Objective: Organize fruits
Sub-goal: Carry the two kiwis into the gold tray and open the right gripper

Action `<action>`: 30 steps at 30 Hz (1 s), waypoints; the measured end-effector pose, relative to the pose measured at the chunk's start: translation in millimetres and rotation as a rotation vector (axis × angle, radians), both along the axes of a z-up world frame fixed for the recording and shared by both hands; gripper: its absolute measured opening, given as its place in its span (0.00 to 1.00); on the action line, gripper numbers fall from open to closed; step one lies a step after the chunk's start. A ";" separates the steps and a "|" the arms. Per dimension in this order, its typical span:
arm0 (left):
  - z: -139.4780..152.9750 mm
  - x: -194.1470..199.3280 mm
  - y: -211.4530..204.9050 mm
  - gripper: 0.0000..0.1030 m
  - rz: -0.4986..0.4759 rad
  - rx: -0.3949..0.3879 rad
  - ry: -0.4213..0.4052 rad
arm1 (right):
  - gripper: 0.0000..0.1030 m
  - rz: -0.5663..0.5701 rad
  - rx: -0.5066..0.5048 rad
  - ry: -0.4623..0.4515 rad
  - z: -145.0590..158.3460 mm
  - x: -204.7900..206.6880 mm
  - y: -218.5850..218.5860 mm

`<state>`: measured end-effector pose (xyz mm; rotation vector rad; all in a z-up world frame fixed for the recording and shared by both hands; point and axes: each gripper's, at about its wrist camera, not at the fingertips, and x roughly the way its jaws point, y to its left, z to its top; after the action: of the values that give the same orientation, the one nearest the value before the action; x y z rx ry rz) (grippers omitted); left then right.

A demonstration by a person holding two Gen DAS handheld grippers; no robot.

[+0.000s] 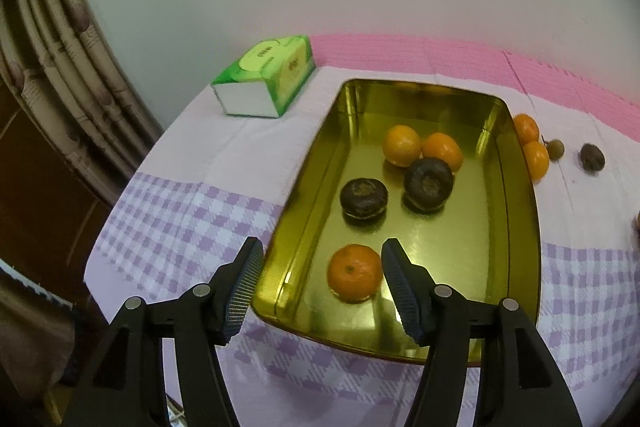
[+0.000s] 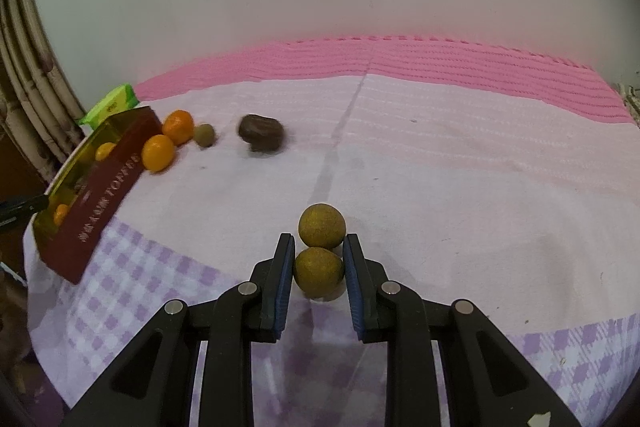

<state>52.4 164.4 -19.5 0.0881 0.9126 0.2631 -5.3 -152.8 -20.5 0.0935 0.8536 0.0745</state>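
Note:
A gold tin [image 1: 516, 227] holds two oranges [image 1: 402, 145] at its far end, two dark round fruits [image 1: 364, 197] in the middle and one orange [image 1: 354, 273] near its front. My left gripper [image 1: 322, 245] stands open over the tin's front. That near orange lies between the fingers, and the pads are clear of it. My right gripper [image 2: 319, 239] is shut on an olive-brown round fruit [image 2: 318, 271] on the cloth. A second such fruit [image 2: 322, 225] sits just beyond it, touching. Two more oranges [image 2: 159, 153], a small greenish fruit [image 2: 205, 135] and a dark fruit [image 2: 262, 133] lie outside the tin [image 2: 100, 203].
A green tissue pack [image 1: 266, 75] lies at the back left of the checked tablecloth [image 1: 172, 227]. The table's edge drops off on the left, beside a curtain [image 1: 60, 67]. A pink mat [image 2: 400, 59] runs along the wall behind.

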 end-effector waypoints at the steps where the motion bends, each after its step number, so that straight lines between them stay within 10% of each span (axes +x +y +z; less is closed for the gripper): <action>1: 2.3 -0.8 3.1 0.60 0.014 -0.004 -0.006 | 0.22 0.007 0.005 -0.002 1.7 -1.4 3.3; 30: 24.2 -11.0 26.4 0.61 0.137 0.029 -0.066 | 0.22 0.449 0.092 -0.071 74.5 13.7 195.8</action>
<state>41.5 190.8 4.7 0.0435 0.8508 0.4043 8.4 43.0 54.0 -0.0163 0.7876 0.5357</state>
